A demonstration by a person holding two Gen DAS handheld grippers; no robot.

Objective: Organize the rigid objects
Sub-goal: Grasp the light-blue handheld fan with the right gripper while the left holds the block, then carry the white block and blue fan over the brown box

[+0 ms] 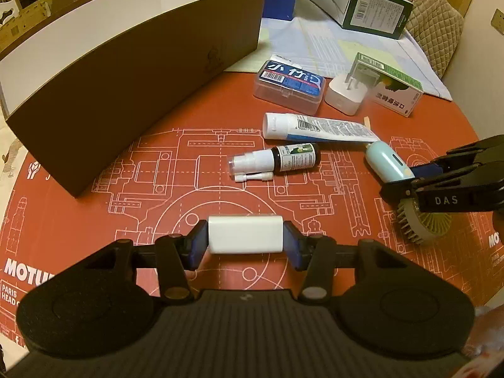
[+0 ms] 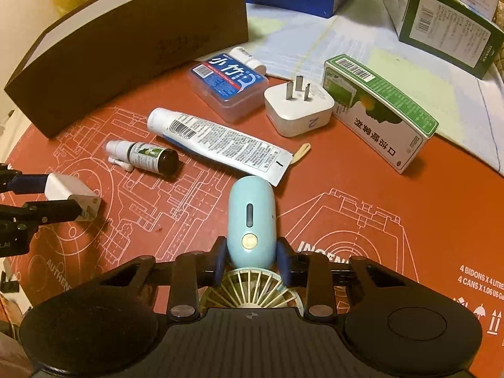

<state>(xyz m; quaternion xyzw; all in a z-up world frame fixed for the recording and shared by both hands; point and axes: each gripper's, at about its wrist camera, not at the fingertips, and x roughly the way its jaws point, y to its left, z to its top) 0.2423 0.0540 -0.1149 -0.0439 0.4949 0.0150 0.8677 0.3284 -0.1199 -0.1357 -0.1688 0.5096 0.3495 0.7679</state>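
My left gripper is shut on a white charger block, its blue pads pressing both short ends just above the red mat. The right wrist view shows that same left gripper and block at the left edge. My right gripper is shut on the pale blue handle of a handheld fan lying on the mat, with the fan's round grille under the gripper body. Seen from the left, the right gripper grips the fan at the far right. A large brown box with a white inside stands open behind.
Lying between the grippers and the box are a white tube, a small dark spray bottle, a clear floss-pick case, a white plug adapter and a green-white carton. Green cartons and papers sit at the back right.
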